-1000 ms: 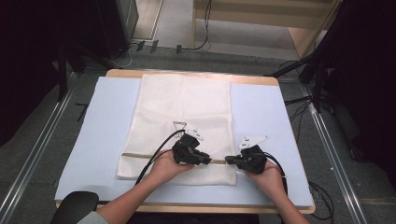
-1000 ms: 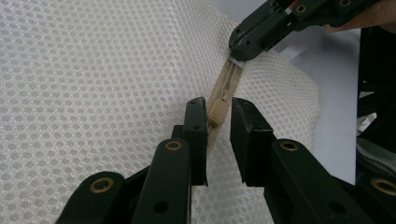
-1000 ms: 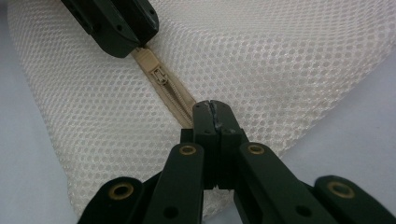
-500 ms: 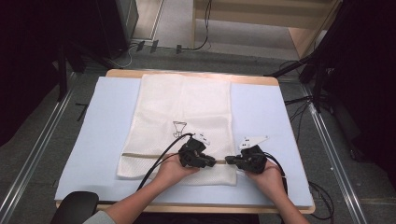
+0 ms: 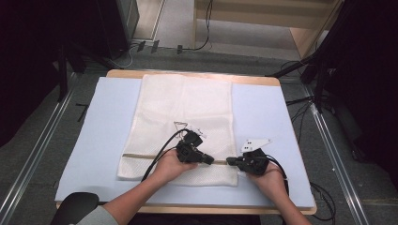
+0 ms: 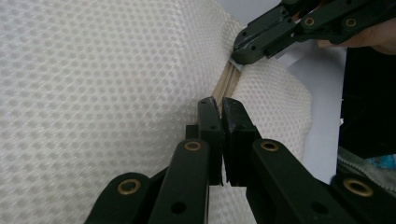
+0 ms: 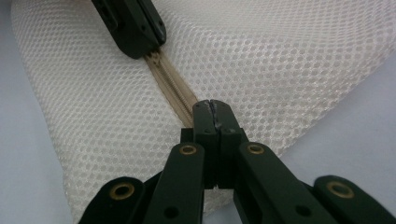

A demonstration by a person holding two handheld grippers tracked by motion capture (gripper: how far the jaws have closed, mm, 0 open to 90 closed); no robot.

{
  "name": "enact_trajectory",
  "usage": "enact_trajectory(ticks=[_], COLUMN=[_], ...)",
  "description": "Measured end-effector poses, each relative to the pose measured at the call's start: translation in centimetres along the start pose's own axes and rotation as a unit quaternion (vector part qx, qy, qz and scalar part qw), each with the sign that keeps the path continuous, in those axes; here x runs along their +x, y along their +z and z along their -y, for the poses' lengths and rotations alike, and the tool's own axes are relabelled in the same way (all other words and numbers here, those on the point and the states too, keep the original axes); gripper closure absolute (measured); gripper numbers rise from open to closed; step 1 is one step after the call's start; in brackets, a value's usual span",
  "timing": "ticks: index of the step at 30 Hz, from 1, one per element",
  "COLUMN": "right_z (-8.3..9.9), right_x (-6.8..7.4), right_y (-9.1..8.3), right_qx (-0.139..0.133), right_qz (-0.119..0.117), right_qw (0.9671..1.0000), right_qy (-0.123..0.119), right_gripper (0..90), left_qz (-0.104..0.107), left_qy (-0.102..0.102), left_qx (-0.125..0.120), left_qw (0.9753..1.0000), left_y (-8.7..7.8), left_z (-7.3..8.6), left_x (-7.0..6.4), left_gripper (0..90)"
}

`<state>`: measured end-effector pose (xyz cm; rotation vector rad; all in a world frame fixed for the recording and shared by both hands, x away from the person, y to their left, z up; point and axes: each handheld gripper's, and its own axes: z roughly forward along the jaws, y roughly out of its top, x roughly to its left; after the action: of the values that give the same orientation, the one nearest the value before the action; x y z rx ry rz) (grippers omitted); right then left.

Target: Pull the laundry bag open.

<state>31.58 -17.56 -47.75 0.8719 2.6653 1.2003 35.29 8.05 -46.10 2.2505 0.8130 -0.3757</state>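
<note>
High view shows the white mesh laundry bag (image 5: 183,122) lying flat on the pale blue mat (image 5: 94,140) of the wooden table (image 5: 187,74), with its tan zipper (image 5: 141,156) running across the bag near your edge. Your left gripper (image 5: 210,161) and right gripper (image 5: 231,161) meet tip to tip on that zipper, close to the bag's right end.

In the right gripper view, your right gripper's (image 7: 211,108) jaws are pressed together over the zipper tape (image 7: 170,84); whether they pinch the slider or just the end of the tape is hidden beneath them. In the left gripper view, your left gripper's (image 6: 219,103) jaws are nearly together, a thin slit between them, sitting on the same tan line (image 6: 226,84); what they hold, if anything, I cannot tell.

Judging from this, you look set to work the zipper. Keep one gripper anchoring the tape, pull the other straight along the zipper line, low and parallel to the mat, so the mesh doesn't bunch or lift.
</note>
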Motion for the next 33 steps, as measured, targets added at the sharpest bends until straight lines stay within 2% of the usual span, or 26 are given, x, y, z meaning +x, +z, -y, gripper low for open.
enact_trajectory(ticks=[2, 3, 8, 11, 17, 20, 27, 29, 30, 32, 33], right_z=[0.0, 0.1, 0.1, 0.1, 0.2, 0.2, 0.2, 0.3, 0.3, 0.3, 0.3], right_x=[0.0, 0.0, 0.0, -0.1, -0.3, -0.3, -0.3, -0.4, -0.4, -0.4, -0.4], right_y=[0.0, 0.0, 0.0, 0.0, -0.1, -0.1, -0.1, 0.0, -0.1, -0.1, -0.1], right_qx=[-0.001, -0.002, -0.004, -0.004, -0.008, -0.007, -0.008, -0.010, -0.010, -0.011, -0.010], right_qz=[-0.002, -0.002, -0.001, -0.004, -0.011, -0.011, -0.012, -0.013, -0.013, -0.012, -0.011], right_qw=[1.0000, 1.0000, 1.0000, 1.0000, 0.9999, 0.9999, 0.9998, 0.9998, 0.9998, 0.9999, 0.9999], right_qy=[0.002, 0.001, -0.004, 0.001, 0.010, 0.010, 0.011, 0.010, 0.009, 0.007, 0.006], right_gripper=[90.0, 90.0, 90.0, 90.0, 90.0, 90.0, 90.0, 90.0, 90.0, 90.0, 90.0], left_qz=[0.006, 0.004, 0.005, 0.007, 0.010, 0.013, 0.015, 0.017, 0.010, 0.015, 0.009], left_qy=[-0.001, 0.003, -0.002, -0.002, -0.015, -0.012, -0.002, -0.009, -0.009, -0.019, -0.019], left_qx=[0.001, 0.003, 0.004, 0.001, -0.003, -0.007, -0.003, 0.001, 0.004, 0.006, 0.002], left_qw=[1.0000, 1.0000, 1.0000, 1.0000, 0.9998, 0.9998, 0.9999, 0.9998, 0.9999, 0.9997, 0.9998], left_y=[-0.4, -0.6, -1.2, -1.7, -3.5, -4.3, -4.7, -4.7, -4.7, -4.9, -5.1], left_z=[0.1, 0.1, 0.4, 0.5, 1.1, 1.4, 1.8, 1.8, 1.9, 2.0, 2.2], left_x=[0.0, 0.0, 0.4, 0.4, 1.4, 1.6, 1.5, 1.6, 1.6, 1.9, 1.9], left_gripper=[89.1, 89.2, 89.1, 89.1, 89.0, 89.0, 89.0, 89.1, 89.1, 89.1, 89.1])
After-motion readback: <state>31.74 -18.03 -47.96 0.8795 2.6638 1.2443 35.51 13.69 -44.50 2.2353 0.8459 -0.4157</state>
